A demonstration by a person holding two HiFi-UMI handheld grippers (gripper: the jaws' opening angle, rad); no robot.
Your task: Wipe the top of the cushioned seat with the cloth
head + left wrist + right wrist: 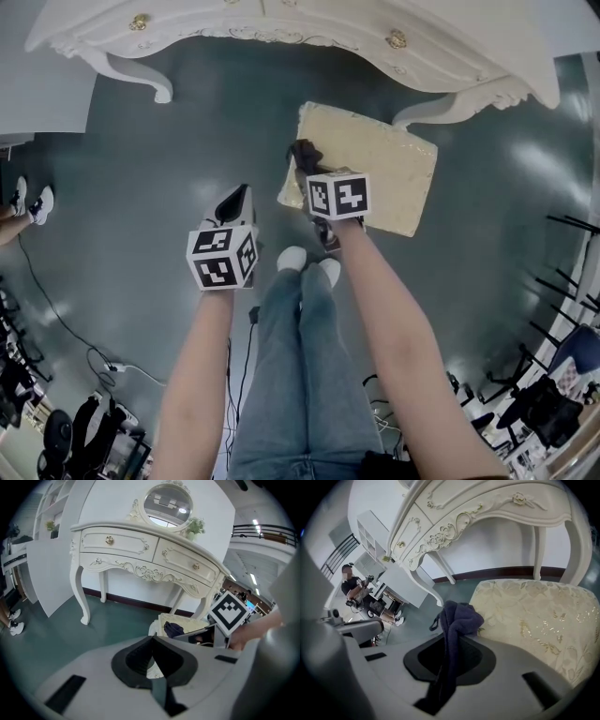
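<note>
Cloth [457, 618], dark navy, pinched between closed fingers of right gripper [304, 172]; bunched end at left edge of cream floral cushioned seat [384, 169]. Seat stands on grey-green floor [141, 187] beside leg of white dressing table [281, 23]. Left gripper [152, 640] fingers pressed together, nothing between them, held above floor left of seat, apart from it.

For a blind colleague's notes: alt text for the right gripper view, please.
The right gripper is shut on a dark cloth, its bunched end at the edge of a cream floral cushioned seat. A white carved dressing table stands behind it.
</note>
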